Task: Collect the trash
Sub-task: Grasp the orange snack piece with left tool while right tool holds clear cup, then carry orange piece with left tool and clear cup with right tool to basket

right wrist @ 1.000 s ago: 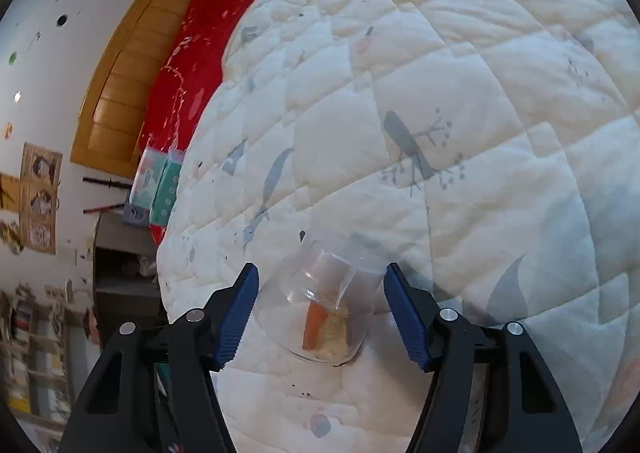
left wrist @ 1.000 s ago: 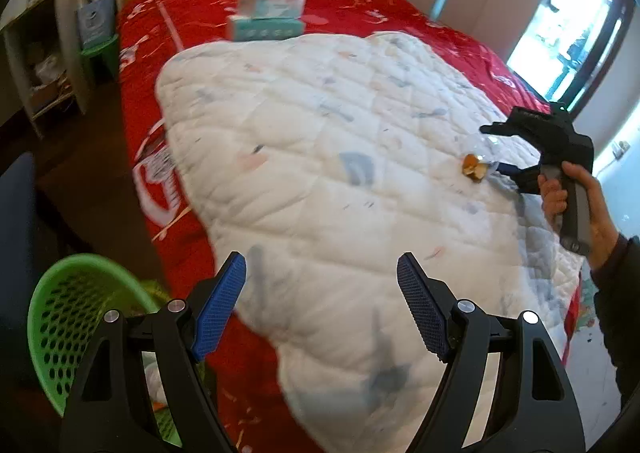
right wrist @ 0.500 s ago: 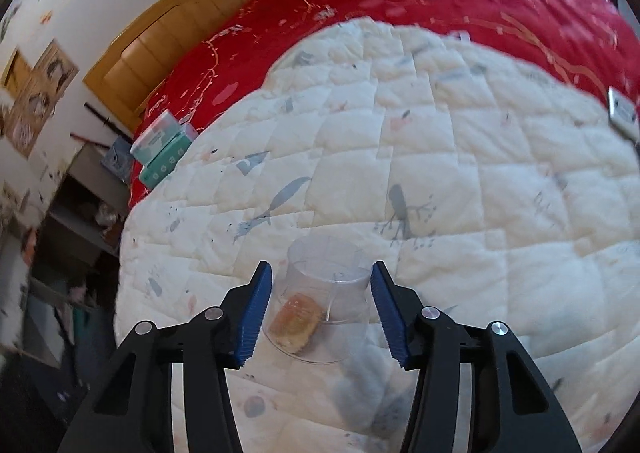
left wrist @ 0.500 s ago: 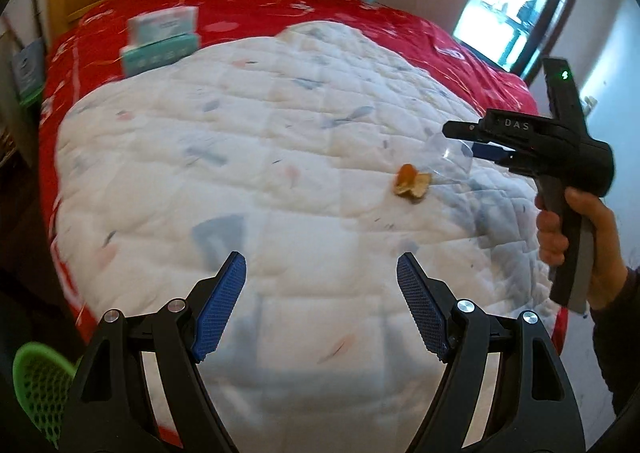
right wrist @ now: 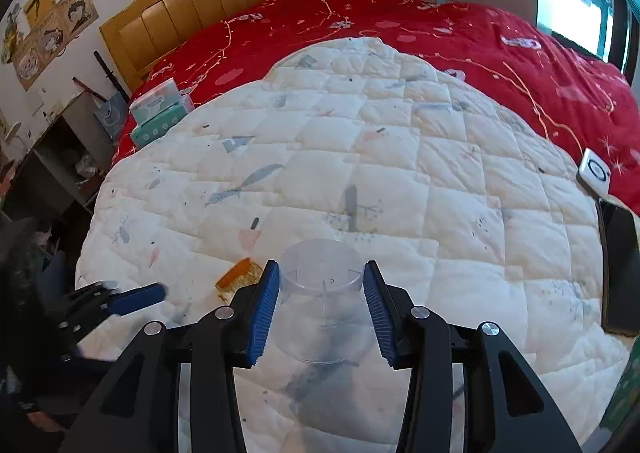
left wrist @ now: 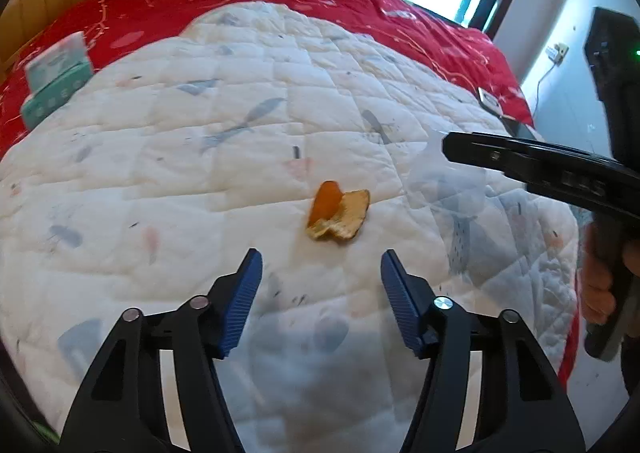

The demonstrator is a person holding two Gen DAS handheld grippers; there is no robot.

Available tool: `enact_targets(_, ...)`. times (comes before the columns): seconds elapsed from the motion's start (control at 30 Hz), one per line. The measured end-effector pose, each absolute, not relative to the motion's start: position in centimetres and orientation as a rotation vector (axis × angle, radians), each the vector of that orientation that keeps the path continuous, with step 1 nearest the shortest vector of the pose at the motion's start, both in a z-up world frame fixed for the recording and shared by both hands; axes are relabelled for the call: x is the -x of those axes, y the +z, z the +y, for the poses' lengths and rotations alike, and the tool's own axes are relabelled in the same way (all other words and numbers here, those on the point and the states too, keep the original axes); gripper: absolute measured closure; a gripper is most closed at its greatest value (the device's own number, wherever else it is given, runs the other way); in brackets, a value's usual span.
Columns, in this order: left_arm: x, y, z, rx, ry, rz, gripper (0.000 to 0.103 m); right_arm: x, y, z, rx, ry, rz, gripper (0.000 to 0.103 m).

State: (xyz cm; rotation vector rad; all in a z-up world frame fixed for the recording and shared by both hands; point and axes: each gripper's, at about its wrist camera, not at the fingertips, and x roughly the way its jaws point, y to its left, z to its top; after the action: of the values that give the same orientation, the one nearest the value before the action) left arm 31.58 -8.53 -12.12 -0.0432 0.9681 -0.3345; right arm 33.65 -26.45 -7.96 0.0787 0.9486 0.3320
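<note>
An orange peel lies on the white quilt, just ahead of my left gripper, which is open and empty. It also shows in the right wrist view, left of the right gripper. My right gripper is shut on a clear plastic cup, held upside down above the quilt. The cup and the right gripper show at the right of the left wrist view, beside the peel.
The quilt lies on a red bedspread. Two tissue packs lie near the wooden headboard. A white device and a dark phone lie at the quilt's right edge. Shelves stand left of the bed.
My right gripper closed on the cup and lifted it off the peel. My left gripper swung from the green basket toward the peel and came close to it.
</note>
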Motion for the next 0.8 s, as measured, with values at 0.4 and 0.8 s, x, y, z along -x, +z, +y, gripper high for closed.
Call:
enact_targets(0.4, -35.1, -14.5, -10.8, 0.04, -0.345, 1.019, 0.061, -32.4, -7.6, -28.2, -0.05, 0.336, 0.914, 0.061)
enact_targets(0.8, -31.7, -11.9, -8.1, 0.105, -0.329, 0.941, 0.076, -28.8, -6.0, -26.9, -0.056, 0.389, 0.871, 0.061)
